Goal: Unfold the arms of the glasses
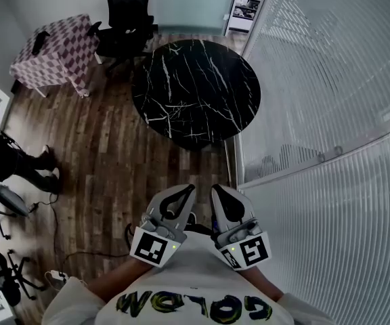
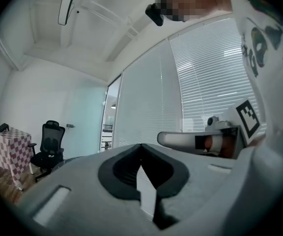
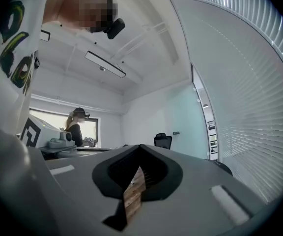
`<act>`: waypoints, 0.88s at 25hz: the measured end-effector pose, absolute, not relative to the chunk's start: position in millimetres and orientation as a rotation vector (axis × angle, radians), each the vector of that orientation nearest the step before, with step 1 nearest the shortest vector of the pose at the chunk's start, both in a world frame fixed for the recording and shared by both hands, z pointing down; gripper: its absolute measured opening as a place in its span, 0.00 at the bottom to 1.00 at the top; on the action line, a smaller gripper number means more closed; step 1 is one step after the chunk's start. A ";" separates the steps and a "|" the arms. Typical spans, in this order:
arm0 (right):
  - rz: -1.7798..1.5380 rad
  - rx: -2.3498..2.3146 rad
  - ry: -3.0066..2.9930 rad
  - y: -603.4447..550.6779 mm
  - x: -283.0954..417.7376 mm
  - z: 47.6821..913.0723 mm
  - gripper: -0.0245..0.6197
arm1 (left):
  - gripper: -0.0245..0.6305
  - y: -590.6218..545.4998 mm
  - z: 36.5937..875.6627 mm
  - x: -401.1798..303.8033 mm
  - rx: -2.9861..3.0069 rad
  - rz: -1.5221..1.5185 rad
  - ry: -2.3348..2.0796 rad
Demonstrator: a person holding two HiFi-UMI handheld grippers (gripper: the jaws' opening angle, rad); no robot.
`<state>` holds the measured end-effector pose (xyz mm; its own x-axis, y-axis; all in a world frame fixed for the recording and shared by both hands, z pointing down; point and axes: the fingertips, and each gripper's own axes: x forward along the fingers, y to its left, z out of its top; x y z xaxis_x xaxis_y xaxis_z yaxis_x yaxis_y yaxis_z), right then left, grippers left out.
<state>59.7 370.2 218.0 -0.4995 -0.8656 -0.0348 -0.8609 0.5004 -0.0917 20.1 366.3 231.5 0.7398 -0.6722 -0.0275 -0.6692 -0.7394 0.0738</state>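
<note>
Glasses: whereabouts cannot be told from any view. Left gripper [image 1: 185, 193] and right gripper [image 1: 218, 193] are held level, side by side, at lower centre of the head view. Both are closed tight and nothing is clamped between the jaws. A round black marble counter [image 1: 195, 90] is seen above them at upper centre, with an office chair [image 1: 124, 15] set at upper left.

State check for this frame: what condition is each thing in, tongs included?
Left tongs: shut, empty, held at the chest.
Right tongs: shut, empty, beside the left.
Round black table: no glasses seen on it.
Office chair: unoccupied.
Glasses: not in view.
</note>
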 end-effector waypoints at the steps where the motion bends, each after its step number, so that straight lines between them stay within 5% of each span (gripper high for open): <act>1: -0.099 -1.527 2.660 370.4 62.1 219.3 0.04 | 0.04 366.5 232.0 23.0 2.865 -0.085 -1.112; 22: -0.099 -1.505 2.713 335.9 70.8 236.1 0.04 | 0.04 330.0 252.5 33.9 2.808 -0.053 -1.143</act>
